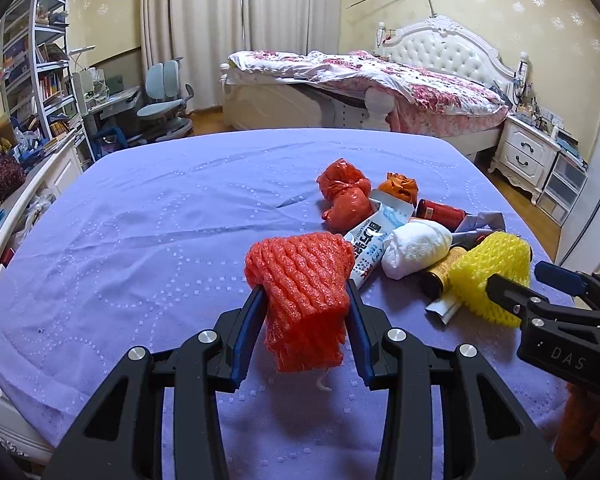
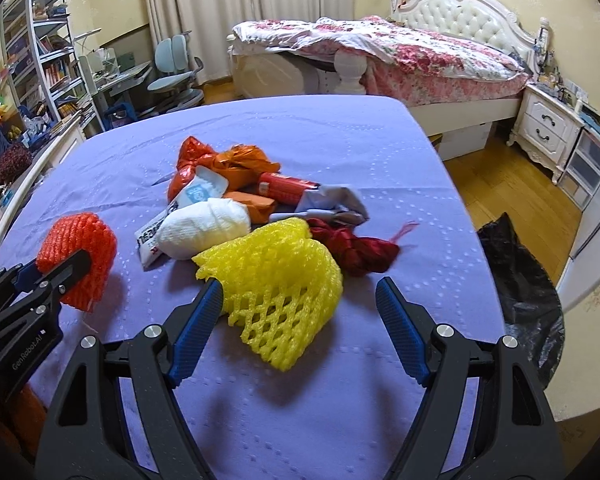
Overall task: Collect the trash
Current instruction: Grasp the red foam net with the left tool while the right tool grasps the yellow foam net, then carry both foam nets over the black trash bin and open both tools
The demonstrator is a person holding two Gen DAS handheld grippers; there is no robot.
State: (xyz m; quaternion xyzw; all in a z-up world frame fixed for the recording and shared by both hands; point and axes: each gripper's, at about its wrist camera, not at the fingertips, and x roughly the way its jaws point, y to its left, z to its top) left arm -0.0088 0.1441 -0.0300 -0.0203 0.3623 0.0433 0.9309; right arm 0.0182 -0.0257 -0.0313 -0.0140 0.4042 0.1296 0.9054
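My left gripper (image 1: 305, 288) is shut on an orange foam fruit net (image 1: 300, 272), which hangs between its blue pads just above the purple bed cover (image 1: 140, 240). In the right wrist view the same orange foam fruit net (image 2: 80, 248) shows at the left. My right gripper (image 2: 299, 282) stands open around a yellow foam net (image 2: 276, 280) lying on the cover. Its left pad touches the net and its right pad is apart from it. Behind lies a trash pile: orange plastic bags (image 2: 228, 164), a white wad (image 2: 208, 224), a red can (image 2: 284, 188) and a red mesh net (image 2: 356, 250).
A black trash bag (image 2: 520, 292) sits on the wooden floor off the cover's right edge. A second bed (image 1: 380, 80) with a floral quilt, a white nightstand (image 1: 524, 152), a desk chair (image 1: 164, 96) and bookshelves (image 1: 40, 60) stand beyond.
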